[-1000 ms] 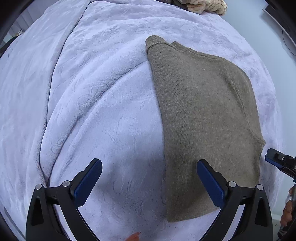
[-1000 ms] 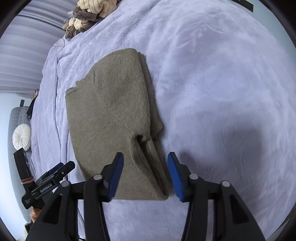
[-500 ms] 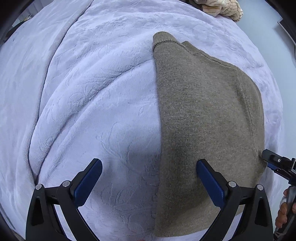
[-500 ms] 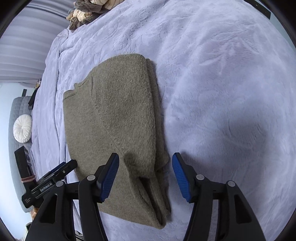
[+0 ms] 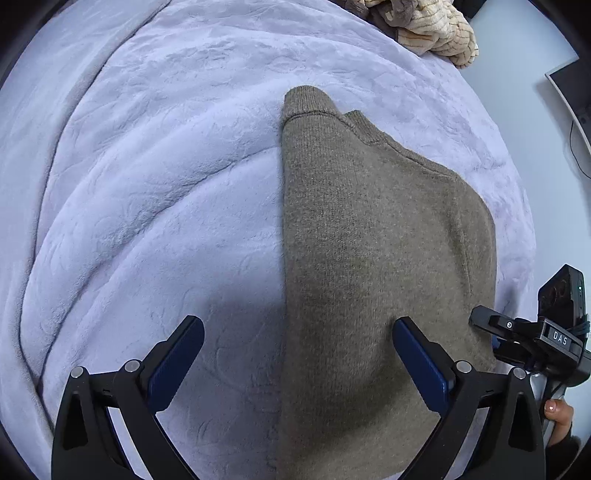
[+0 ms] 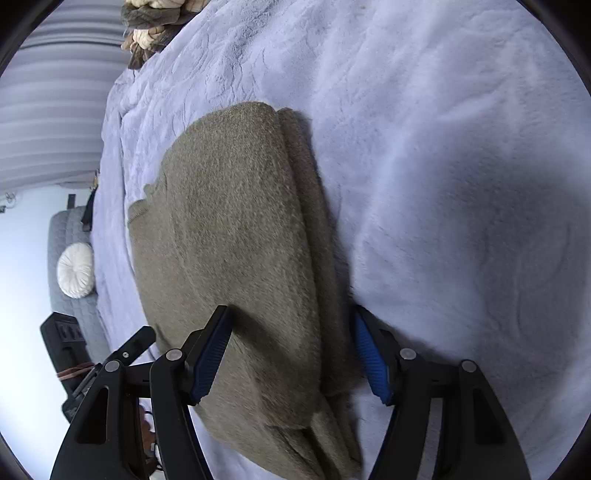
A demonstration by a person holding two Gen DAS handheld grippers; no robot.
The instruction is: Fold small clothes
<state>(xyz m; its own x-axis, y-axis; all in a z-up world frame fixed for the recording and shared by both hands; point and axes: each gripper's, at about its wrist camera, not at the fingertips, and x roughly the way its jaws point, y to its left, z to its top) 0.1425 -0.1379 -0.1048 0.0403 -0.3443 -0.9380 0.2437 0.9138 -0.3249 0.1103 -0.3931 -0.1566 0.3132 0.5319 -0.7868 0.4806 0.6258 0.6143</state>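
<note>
Left wrist view: a folded brown knitted sweater [image 5: 373, 266] lies flat on a bed with a soft pale purple fluffy blanket [image 5: 166, 192]. The sweater runs from the middle down to 6 o'clock, and its ribbed cuff points to 12 o'clock. The left hand-held gripper [image 5: 295, 363] hangs over the sweater's left edge with its blue pads wide apart, holding nothing. At 4 o'clock the other black tool and some fingers [image 5: 559, 415] peek in. A cream and brown knitted bundle [image 5: 424, 29] sits at 1 o'clock.

Right wrist view: the right hand-held gripper [image 6: 291, 356] is over the sweater's [image 6: 229, 251] thick folded edge. Its jaws are opening, with that edge between them, not squeezed. The blanket [image 6: 461, 147] fills the side from 12 to 5 o'clock. A round white cushion [image 6: 75, 270] rests at 9 o'clock.
</note>
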